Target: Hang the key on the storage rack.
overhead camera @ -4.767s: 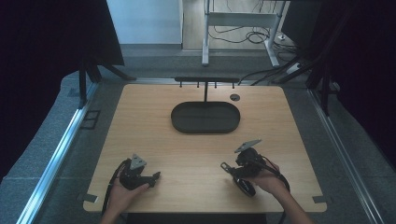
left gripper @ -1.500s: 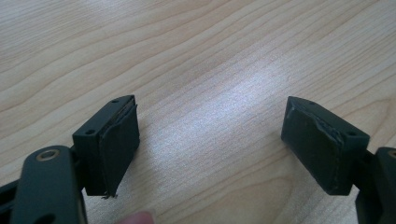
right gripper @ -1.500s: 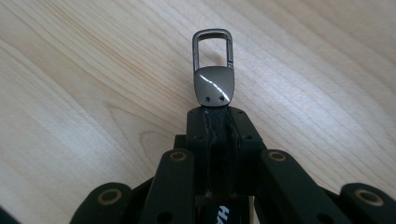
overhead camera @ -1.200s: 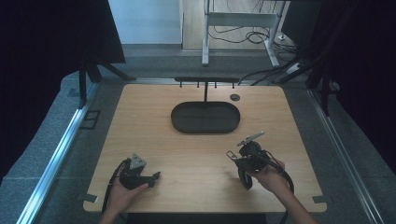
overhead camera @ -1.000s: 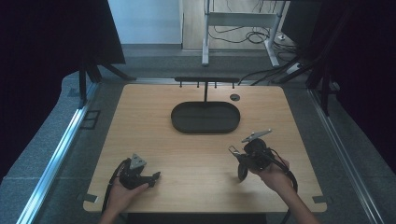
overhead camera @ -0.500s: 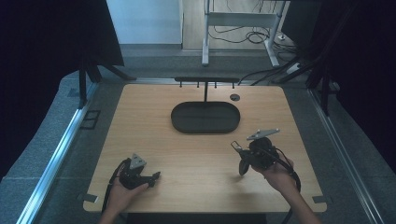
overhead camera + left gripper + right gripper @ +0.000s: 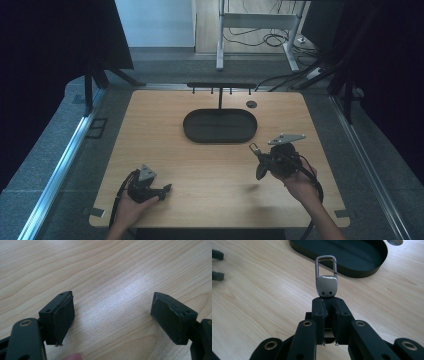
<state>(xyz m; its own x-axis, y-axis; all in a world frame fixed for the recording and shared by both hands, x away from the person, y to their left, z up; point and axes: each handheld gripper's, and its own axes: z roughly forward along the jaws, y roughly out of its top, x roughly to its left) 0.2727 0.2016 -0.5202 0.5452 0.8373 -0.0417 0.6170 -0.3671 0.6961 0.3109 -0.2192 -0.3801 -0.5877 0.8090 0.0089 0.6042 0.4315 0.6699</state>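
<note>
High view: right gripper (image 7: 256, 155) at right of centre, raised off the wooden table (image 7: 150, 135), with a small metal key clip (image 7: 254, 147) at its tip, below and right of the black oval tray (image 7: 220, 125). Left gripper (image 7: 162, 189) rests lower left.

Left gripper view: jaws spread wide, nothing between them, bare wood beneath.

Right gripper view: jaws clenched on the strap of the key clip (image 7: 326, 280), frame centre; its loop points toward the tray (image 7: 362, 255) at top.
</note>
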